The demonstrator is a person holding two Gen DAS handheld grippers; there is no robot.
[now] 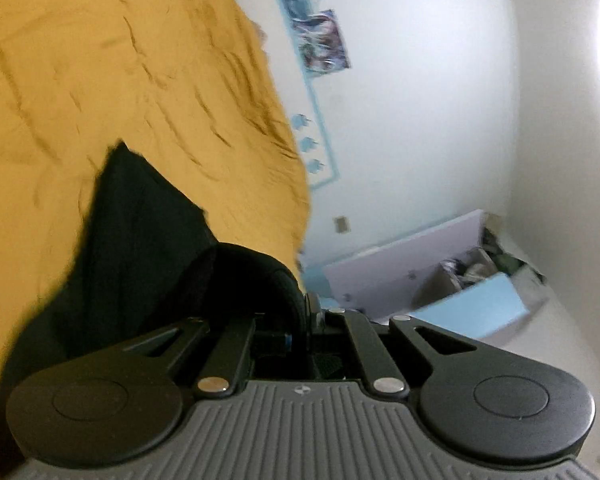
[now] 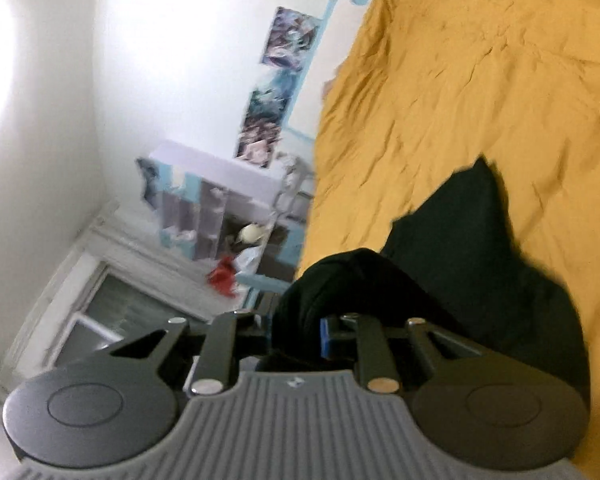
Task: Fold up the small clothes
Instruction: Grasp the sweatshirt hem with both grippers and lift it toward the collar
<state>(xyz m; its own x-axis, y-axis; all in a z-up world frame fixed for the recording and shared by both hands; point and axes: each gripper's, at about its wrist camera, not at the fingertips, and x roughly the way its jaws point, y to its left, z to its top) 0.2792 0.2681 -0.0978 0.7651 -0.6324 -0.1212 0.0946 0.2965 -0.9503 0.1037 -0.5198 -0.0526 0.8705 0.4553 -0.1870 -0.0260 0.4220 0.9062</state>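
White walls with posters [image 1: 320, 36] and a cluttered shelf unit [image 2: 220, 208] frame your mustard-yellow bedsheet [image 1: 120, 80], which fills the left wrist view from 9 to 12 o'clock. Your left hand-held gripper [image 1: 300, 320] is clamped tight on the dark garment [image 1: 140, 220], which trails toward 10 o'clock over the sheet. Your right hand-held gripper [image 2: 300, 328] pinches a bunched fold of that garment, the cloth spreading toward 2 o'clock.

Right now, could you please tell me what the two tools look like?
Both look alike: the left tool and right tool each have a grey ribbed body, two round black discs, black link bars with silver pins and a small pale logo. A blue pad shows on the right one.
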